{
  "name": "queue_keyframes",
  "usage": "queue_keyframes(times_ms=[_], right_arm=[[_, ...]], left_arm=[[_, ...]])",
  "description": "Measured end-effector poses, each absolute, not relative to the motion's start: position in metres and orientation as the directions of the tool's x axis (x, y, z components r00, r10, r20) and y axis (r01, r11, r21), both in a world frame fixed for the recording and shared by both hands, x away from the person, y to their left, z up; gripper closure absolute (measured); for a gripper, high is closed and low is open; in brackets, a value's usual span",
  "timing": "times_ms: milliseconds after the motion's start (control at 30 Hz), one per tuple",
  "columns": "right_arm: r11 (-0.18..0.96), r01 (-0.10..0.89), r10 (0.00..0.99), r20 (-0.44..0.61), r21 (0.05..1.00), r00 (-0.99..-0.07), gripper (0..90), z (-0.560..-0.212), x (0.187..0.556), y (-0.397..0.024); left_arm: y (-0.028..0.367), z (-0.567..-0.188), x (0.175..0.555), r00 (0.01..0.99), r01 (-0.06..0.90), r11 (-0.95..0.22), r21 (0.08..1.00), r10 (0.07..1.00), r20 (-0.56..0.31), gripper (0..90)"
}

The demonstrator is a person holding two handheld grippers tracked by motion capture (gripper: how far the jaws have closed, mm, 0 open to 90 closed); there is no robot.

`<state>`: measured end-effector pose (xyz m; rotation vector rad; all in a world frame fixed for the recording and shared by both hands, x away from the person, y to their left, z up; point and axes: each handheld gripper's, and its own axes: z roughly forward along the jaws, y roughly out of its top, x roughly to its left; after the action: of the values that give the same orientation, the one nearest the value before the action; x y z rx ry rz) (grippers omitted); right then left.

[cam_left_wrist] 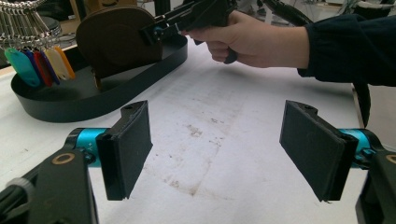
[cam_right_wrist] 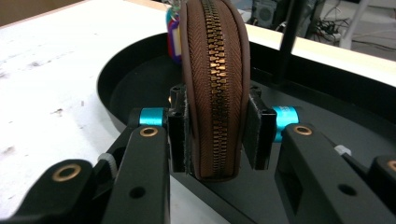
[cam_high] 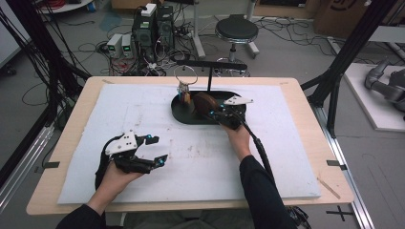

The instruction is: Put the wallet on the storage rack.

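At the left, left gripper (cam_high: pixel 154 149) held low over the white mat (cam_high: pixel 143 119), jaws spread wide with nothing between the pads (cam_left_wrist: pixel 128 149), only stained mat showing through the gap. Ahead of those jaws and to their left, a black oval tray (cam_left_wrist: pixel 88 100) with a bunch of coloured key tags (cam_left_wrist: pixel 39 63) hanging at its far end. Further right, right gripper (cam_high: pixel 220 113) reaching into the tray (cam_high: pixel 184 117), jaws closed tight on a brown zip pouch (cam_right_wrist: pixel 215 84). Pouch standing on edge, upright between the two pads, brass zipper (cam_right_wrist: pixel 215 70) running up its middle and facing back toward the jaws' base; its lower curve just below the pads, its top rising well above them. Beyond the pouch, past the jaw tips, the key tags (cam_right_wrist: pixel 173 37); to the right of the jaws, a thin black post (cam_right_wrist: pixel 289 37) rising from the tray.
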<state>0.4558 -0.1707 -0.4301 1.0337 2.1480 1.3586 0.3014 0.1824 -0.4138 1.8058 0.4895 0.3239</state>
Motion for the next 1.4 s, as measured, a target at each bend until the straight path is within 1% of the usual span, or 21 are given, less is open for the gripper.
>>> queue_keyframes(times_ms=[100, 167, 533, 800, 867, 900, 967, 1033, 1100, 1133, 1233, 1367, 1400], right_arm=[[0.269, 0.378, 0.764, 0.042, 0.886, -0.643, 68.1, -0.433, 0.457, -0.170], [0.259, 0.386, 0.764, 0.056, 0.885, -0.642, 68.0, -0.434, 0.457, -0.170], [0.255, 0.398, 0.767, 0.066, 0.881, -0.638, 66.3, -0.436, 0.459, -0.172], [0.270, 0.418, 0.778, 0.059, 0.868, -0.625, 61.7, -0.437, 0.460, -0.176], [0.265, 0.424, 0.783, 0.064, 0.866, -0.618, 59.8, -0.436, 0.460, -0.178], [0.266, 0.420, 0.785, 0.058, 0.868, -0.617, 57.4, -0.435, 0.460, -0.178], [0.278, 0.414, 0.789, 0.040, 0.867, -0.614, 56.4, -0.434, 0.460, -0.179], [0.287, 0.408, 0.795, 0.022, 0.867, -0.606, 51.5, -0.432, 0.459, -0.179], [0.294, 0.406, 0.798, 0.012, 0.865, -0.603, 50.8, -0.431, 0.459, -0.180], [0.298, 0.400, 0.801, 0.001, 0.866, -0.599, 49.0, -0.430, 0.458, -0.181], [0.302, 0.398, 0.818, -0.021, 0.866, -0.575, 37.7, -0.425, 0.456, -0.184], [0.291, 0.393, 0.821, -0.017, 0.872, -0.570, 31.6, -0.415, 0.451, -0.192], [0.292, 0.388, 0.817, -0.017, 0.874, -0.576, 31.4, -0.413, 0.450, -0.194]], left_arm=[[0.183, -0.414, 0.302, 0.873, 0.165, -0.235, 0.958, 0.487, -0.031, 24.8], [0.183, -0.414, 0.302, 0.874, 0.164, -0.236, 0.958, 0.486, -0.030, 24.8], [0.181, -0.416, 0.301, 0.877, 0.167, -0.235, 0.957, 0.479, -0.036, 24.8], [0.182, -0.417, 0.302, 0.877, 0.169, -0.242, 0.956, 0.479, -0.034, 24.8], [0.182, -0.417, 0.302, 0.877, 0.169, -0.241, 0.956, 0.479, -0.034, 24.8], [0.182, -0.417, 0.302, 0.877, 0.169, -0.241, 0.956, 0.479, -0.035, 24.8], [0.182, -0.417, 0.302, 0.877, 0.169, -0.241, 0.956, 0.479, -0.034, 24.8], [0.182, -0.417, 0.302, 0.877, 0.169, -0.242, 0.955, 0.480, -0.034, 24.8], [0.182, -0.417, 0.302, 0.877, 0.168, -0.242, 0.956, 0.480, -0.032, 24.8], [0.182, -0.417, 0.302, 0.877, 0.168, -0.241, 0.956, 0.479, -0.033, 24.8], [0.183, -0.416, 0.303, 0.876, 0.162, -0.246, 0.956, 0.482, -0.024, 24.8], [0.185, -0.416, 0.304, 0.870, 0.164, -0.250, 0.954, 0.492, -0.021, 24.8], [0.185, -0.416, 0.305, 0.869, 0.163, -0.247, 0.955, 0.495, -0.021, 24.8]])
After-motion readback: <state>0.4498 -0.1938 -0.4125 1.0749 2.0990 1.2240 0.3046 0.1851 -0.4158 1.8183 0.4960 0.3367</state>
